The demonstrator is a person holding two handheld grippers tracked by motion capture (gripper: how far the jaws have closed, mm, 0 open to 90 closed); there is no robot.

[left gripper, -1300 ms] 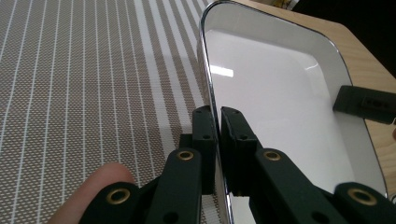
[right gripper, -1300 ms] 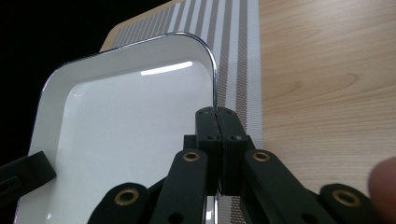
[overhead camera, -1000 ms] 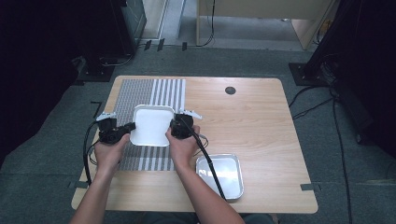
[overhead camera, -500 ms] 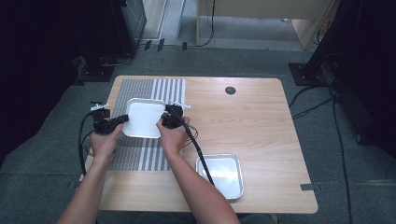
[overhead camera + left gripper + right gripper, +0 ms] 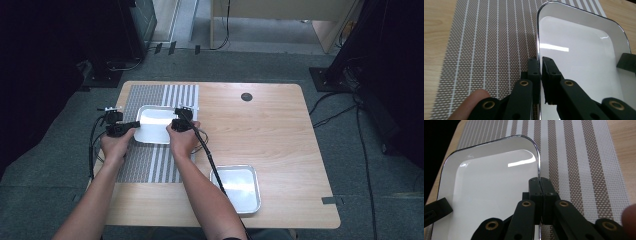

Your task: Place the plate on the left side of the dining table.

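Nearest the person, a second tray [image 5: 236,189] sits empty by the surface's [image 5: 280,130] front edge, with bare wood around it. Farther in, the left gripper [image 5: 540,65] and right gripper [image 5: 540,185] each have their jaws clamped on opposite rims of the white tray [image 5: 154,124] (nothing inside it), over the striped mat [image 5: 150,165]. Beyond lies open mat, then the far edge.
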